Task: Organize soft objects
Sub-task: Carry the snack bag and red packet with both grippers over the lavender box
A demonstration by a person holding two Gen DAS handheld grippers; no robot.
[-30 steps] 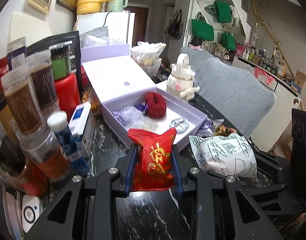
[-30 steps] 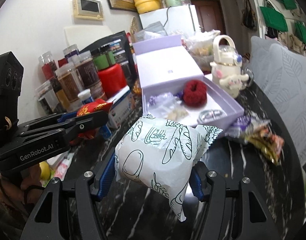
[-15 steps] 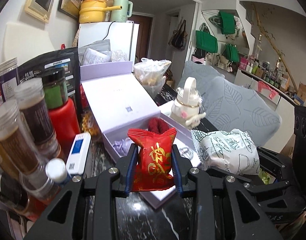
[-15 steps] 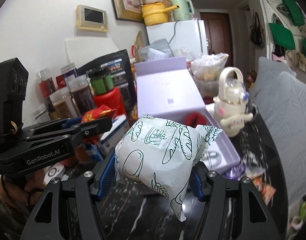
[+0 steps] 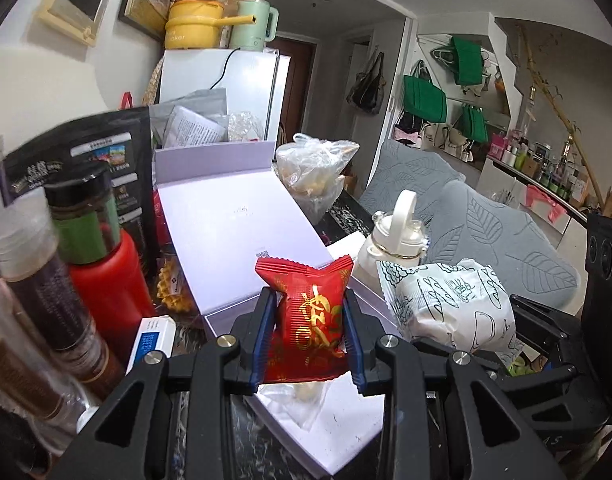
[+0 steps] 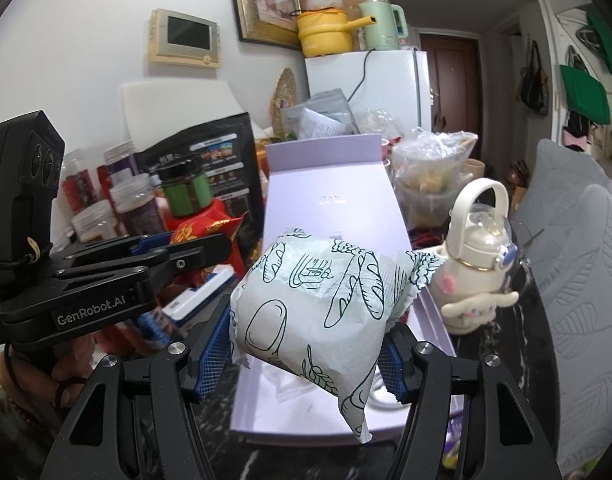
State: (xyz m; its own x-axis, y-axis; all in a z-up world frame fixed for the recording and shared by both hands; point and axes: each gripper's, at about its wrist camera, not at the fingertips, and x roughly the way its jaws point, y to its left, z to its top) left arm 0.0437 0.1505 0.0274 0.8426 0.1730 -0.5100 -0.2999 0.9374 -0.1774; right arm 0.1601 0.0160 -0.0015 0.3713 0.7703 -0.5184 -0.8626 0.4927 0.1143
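Observation:
My left gripper [image 5: 308, 338] is shut on a red snack packet with gold print [image 5: 308, 320] and holds it above the near end of an open lilac box [image 5: 346, 436]. My right gripper [image 6: 306, 344] is shut on a white bread bag with green drawings [image 6: 318, 304], held above the same lilac box [image 6: 298, 412]. The bread bag [image 5: 450, 304] also shows at the right of the left wrist view, and the left gripper with the red packet [image 6: 204, 232] shows at the left of the right wrist view. The box contents are mostly hidden behind the held items.
The box lid [image 5: 234, 232] stands open behind. Jars and a red canister [image 5: 106, 280] crowd the left. A white character bottle [image 6: 478, 264] stands right of the box, a plastic bag of food [image 5: 314, 176] behind it, a grey sofa [image 5: 486, 232] beyond.
Both grippers have risen and moved forward over the lilac box, each still holding its packet. The box interior with the red scrunchie has dropped out of sight beneath them.

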